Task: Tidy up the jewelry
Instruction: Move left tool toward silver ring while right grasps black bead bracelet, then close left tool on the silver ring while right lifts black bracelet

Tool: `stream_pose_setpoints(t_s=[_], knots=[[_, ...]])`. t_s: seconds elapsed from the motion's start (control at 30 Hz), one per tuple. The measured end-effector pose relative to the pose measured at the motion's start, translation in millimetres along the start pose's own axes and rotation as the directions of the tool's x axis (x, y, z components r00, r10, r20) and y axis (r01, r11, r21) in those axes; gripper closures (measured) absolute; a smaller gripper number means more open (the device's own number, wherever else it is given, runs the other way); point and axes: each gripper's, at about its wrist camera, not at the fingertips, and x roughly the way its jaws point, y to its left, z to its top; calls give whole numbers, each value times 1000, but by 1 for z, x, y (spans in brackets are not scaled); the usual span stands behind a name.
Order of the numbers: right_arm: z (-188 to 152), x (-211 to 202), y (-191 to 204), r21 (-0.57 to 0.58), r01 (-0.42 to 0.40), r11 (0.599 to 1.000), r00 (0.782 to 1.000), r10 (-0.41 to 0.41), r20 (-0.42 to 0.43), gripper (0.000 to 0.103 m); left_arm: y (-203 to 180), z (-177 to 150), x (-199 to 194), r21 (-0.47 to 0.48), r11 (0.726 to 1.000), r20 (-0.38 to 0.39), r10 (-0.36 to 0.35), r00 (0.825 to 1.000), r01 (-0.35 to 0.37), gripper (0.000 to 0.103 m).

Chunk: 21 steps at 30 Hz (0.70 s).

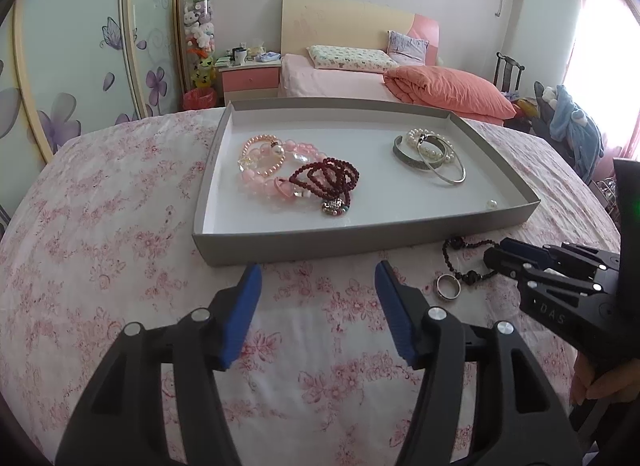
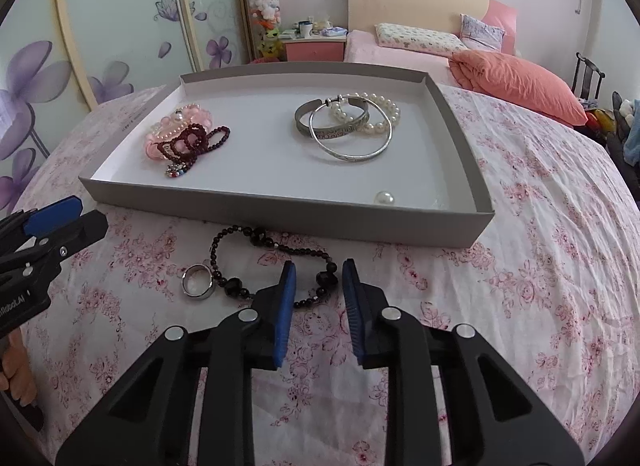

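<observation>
A grey box lid tray (image 1: 304, 244) (image 2: 280, 217) lies on the floral cloth. In it are pink bead bracelets (image 1: 260, 161) (image 2: 176, 121), a dark red bead bracelet (image 1: 328, 177) (image 2: 196, 141), silver bangles with a pearl bracelet (image 1: 432, 153) (image 2: 344, 125), and a loose pearl (image 2: 384, 197) (image 1: 491, 204). A black bead bracelet (image 2: 272, 254) (image 1: 460, 262) and a silver ring (image 2: 198, 276) (image 1: 448, 286) lie on the cloth in front of the tray. My right gripper (image 2: 318, 278) (image 1: 500, 258) is open, its fingers either side of the black bracelet's right end. My left gripper (image 1: 318, 278) (image 2: 68, 213) is open and empty, before the tray's front wall.
The table has a pink floral cloth (image 1: 120, 266) (image 2: 540, 266). Behind it are a bed with an orange quilt (image 1: 448, 89), a pink nightstand (image 1: 250, 79), a wardrobe with flower doors (image 2: 100, 25) and a chair with clothes (image 1: 568, 121).
</observation>
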Motion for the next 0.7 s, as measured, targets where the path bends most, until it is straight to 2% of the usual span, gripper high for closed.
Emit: stream_pose_setpoints(t_s=[0.2, 0.43, 0.7], knots=[[-4, -3, 2, -22, 15, 1000, 1000, -15, 1, 90, -4, -1, 3, 7, 1000, -9, -4, 1000, 4, 42], [-10, -10, -12, 28, 57, 998, 998, -57, 2, 91, -15, -3, 6, 26, 999, -25, -21, 999, 22, 37], [-18, -19, -43, 101, 132, 986, 991, -132, -1, 91, -48, -6, 14, 95, 993, -58, -68, 996, 73, 34]])
